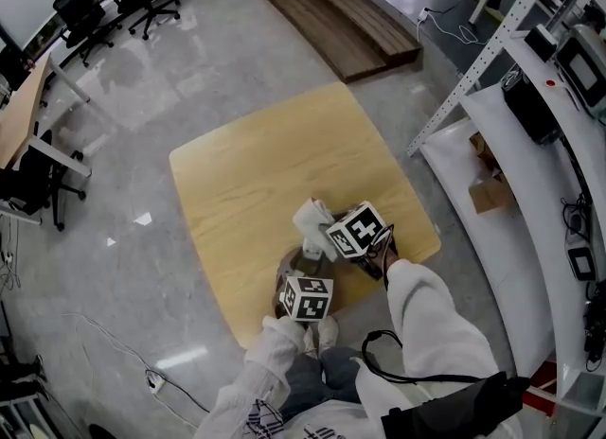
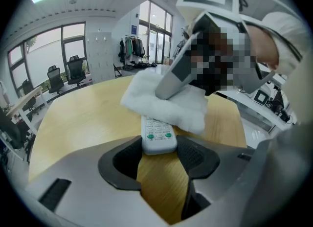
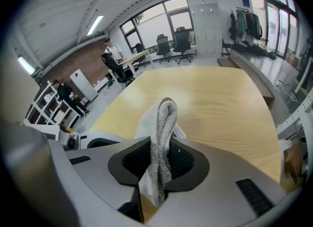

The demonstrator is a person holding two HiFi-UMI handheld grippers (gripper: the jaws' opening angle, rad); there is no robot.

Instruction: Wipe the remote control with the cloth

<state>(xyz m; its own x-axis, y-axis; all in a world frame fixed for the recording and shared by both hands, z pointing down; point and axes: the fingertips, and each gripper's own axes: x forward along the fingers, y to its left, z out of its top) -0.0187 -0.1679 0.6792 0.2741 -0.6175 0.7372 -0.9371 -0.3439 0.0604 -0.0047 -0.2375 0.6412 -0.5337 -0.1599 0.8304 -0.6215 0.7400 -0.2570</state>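
Remote control point(image 2: 157, 137) sits low-centre in the left gripper view, pinched at its end by the left gripper point(image 2: 161, 157); right gripper point(image 3: 160, 161) nips the cloth point(image 3: 164, 118), draped over it. Hard rubbing could lever the remote loose.

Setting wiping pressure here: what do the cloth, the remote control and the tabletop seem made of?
Cloth: white terry, fuzzy looped pile at its fold; probably cotton or microfibre.
Remote control: hard white plastic, matt shell, with green buttons that look rubbery.
Tabletop: pale wood grain, smooth with a soft sheen; veneer or laminate, can't tell.
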